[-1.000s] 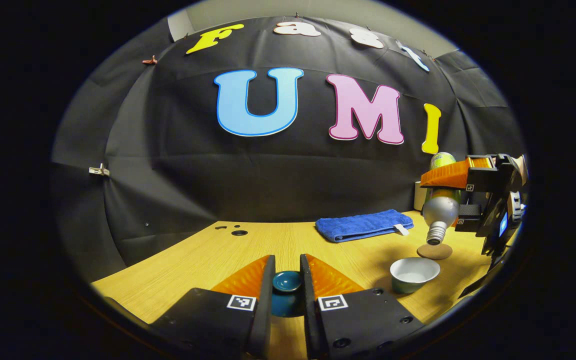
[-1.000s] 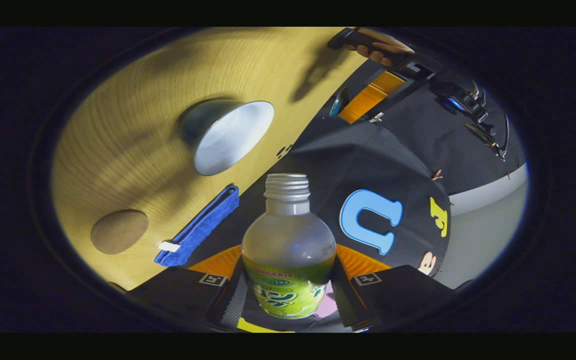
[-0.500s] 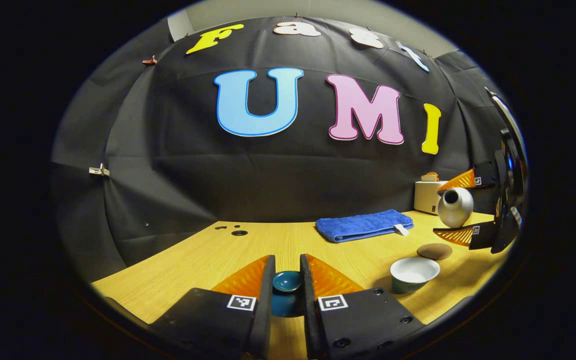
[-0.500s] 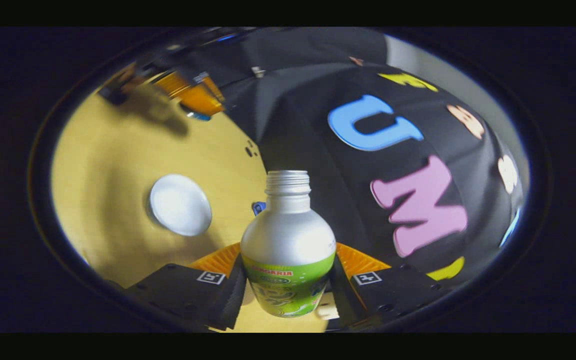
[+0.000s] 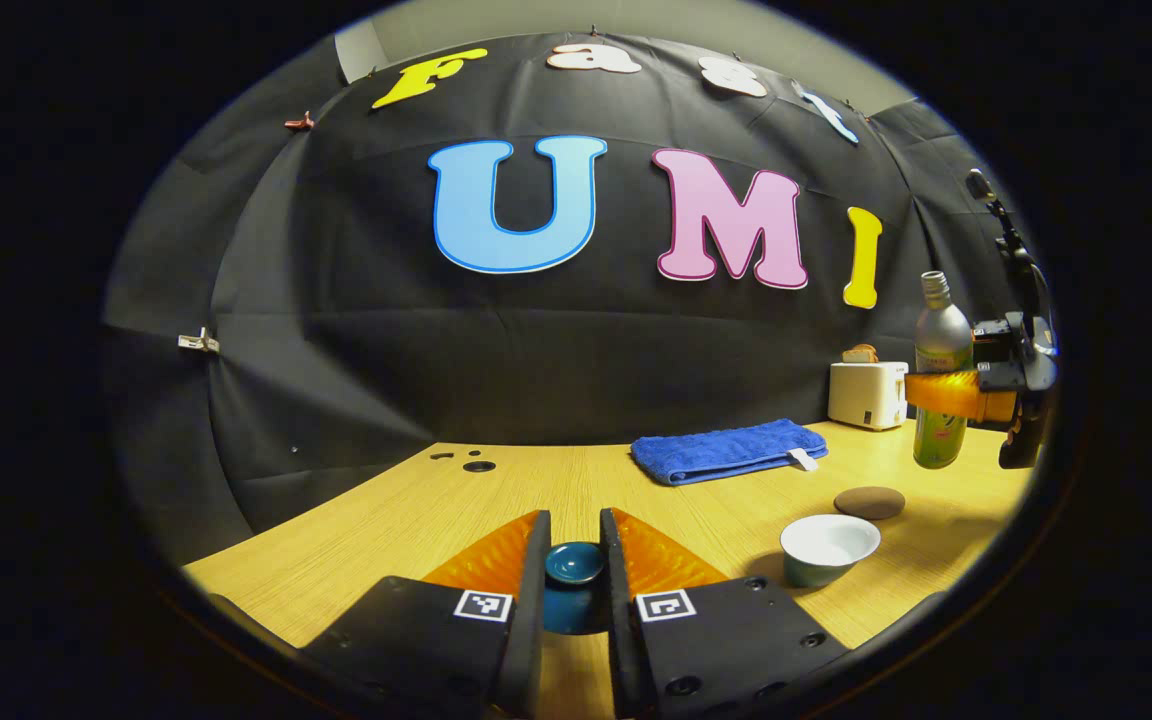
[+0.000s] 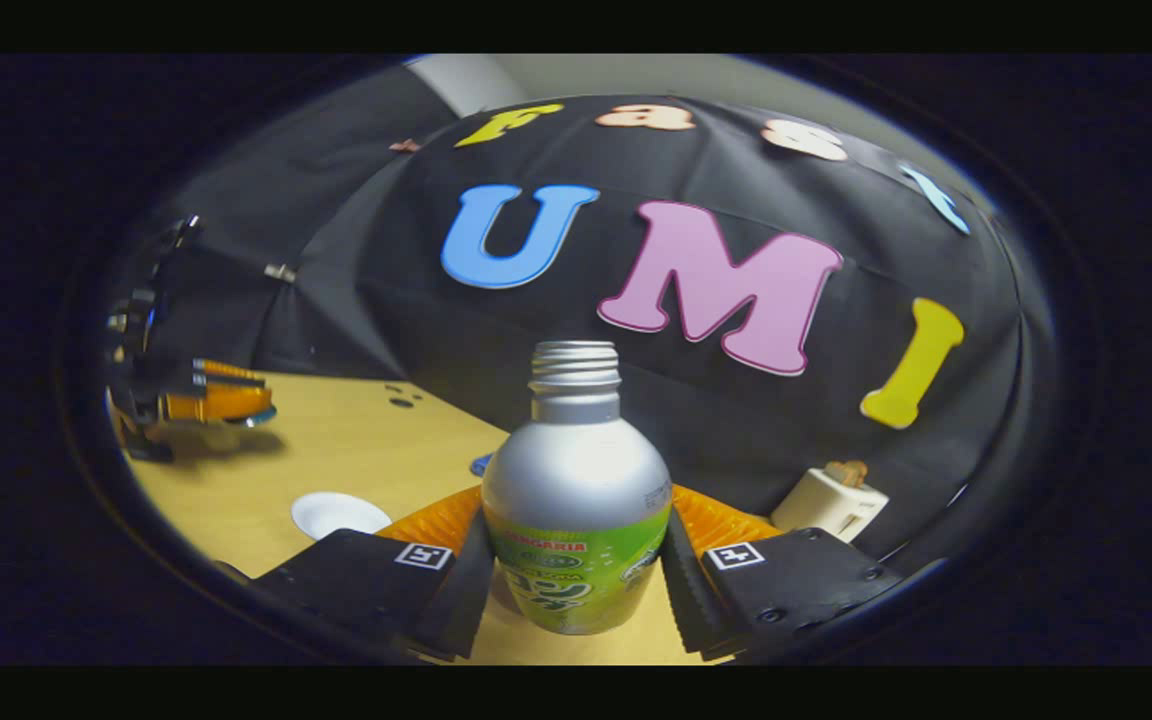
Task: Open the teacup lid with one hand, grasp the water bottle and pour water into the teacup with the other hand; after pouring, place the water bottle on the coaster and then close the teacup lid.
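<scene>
My left gripper [image 5: 574,540] is shut on the teal teacup lid [image 5: 574,566], holding it low over the front of the wooden table [image 5: 496,500]. The uncovered teacup [image 5: 828,546], white inside, stands to its right, and the round brown coaster [image 5: 869,502] lies just behind the cup. My right gripper [image 6: 576,545] is shut on the silver-and-green water bottle [image 6: 576,480]. The capless bottle [image 5: 939,375] hangs upright in the air above and right of the coaster. The teacup [image 6: 340,514] lies low at left in the right gripper view.
A folded blue towel [image 5: 726,450] lies at the back of the table. A white toaster [image 5: 866,394] stands in the back right corner, near the bottle. Small dark holes [image 5: 478,465] mark the table's back left.
The bottle has swung from mouth-down over the cup, through sideways, to upright, and moved right and up away from the cup. My left gripper and the lid have stayed still.
</scene>
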The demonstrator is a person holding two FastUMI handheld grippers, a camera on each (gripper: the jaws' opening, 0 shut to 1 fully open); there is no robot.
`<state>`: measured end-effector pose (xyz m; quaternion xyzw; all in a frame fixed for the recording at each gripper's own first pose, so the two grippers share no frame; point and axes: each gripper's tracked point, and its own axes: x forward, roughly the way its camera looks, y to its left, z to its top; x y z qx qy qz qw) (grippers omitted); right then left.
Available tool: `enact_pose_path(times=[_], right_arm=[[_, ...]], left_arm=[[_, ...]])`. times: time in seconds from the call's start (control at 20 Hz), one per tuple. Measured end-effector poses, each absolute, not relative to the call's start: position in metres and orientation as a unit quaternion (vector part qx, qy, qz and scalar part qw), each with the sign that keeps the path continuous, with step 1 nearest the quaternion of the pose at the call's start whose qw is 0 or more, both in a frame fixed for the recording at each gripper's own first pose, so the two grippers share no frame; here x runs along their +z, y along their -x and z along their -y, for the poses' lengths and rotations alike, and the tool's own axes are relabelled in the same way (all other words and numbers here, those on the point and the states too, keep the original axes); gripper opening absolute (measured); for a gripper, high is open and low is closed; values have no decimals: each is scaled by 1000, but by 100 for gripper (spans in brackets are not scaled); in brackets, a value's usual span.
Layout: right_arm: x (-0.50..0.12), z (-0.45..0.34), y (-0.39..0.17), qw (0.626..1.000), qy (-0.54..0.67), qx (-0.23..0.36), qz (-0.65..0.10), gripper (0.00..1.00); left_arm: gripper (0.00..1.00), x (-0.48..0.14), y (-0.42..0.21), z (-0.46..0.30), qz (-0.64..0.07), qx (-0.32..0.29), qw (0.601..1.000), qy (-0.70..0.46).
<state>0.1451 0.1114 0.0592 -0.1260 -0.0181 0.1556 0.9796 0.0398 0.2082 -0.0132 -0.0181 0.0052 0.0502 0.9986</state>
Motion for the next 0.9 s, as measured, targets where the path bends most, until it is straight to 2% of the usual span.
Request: enact_pose_path(times=[0.15,0.4,0.6,0.65,0.8,0.9], right_arm=[[62,-95,-158,989,26,145,14,76],[37,-88,-187,981,-98,163,-25,77],[15,-80,-208,986,-94,138,-25,77],[7,-81,-210,987,-87,135,-29,73],[-8,-81,-213,988,-71,130,-43,81],[-11,-80,-214,989,-68,126,-44,77]], left_arm=[[33,-12,-40,-208,-5,50,999,18],[33,-12,-40,-208,-5,51,999,18],[33,-12,-39,-208,-5,51,999,18],[33,-12,-40,-208,-5,51,999,18],[33,-13,-40,-208,-5,50,999,18],[33,-13,-40,-208,-5,50,999,17]])
